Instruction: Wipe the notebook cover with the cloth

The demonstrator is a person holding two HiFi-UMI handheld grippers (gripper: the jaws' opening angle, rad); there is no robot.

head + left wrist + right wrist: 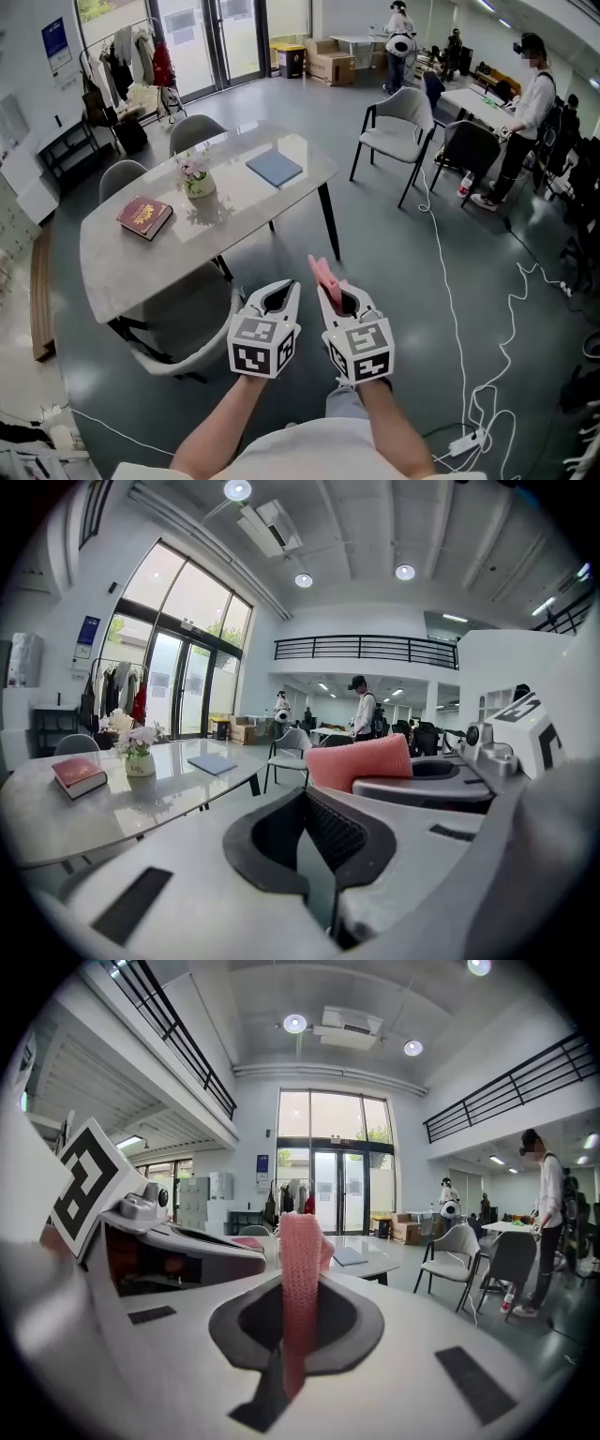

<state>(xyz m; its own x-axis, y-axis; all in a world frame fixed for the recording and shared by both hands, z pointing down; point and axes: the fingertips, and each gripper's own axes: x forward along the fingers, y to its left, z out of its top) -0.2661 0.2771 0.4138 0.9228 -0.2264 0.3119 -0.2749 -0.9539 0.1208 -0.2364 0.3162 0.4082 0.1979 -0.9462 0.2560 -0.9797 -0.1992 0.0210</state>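
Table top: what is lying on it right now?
On the table sit a red book, a vase of flowers and a blue notebook, all apart. The pink cloth is in the right hand-held gripper. Anything beneath the books is covered.

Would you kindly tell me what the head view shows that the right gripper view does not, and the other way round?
Only the head view shows the person's forearms and the power strip on the floor. Only the right gripper view shows the ceiling lights and the balcony railing. Both show the pink cloth clamped in the right tool, the blue notebook lying on the table, and the left tool beside the right one.
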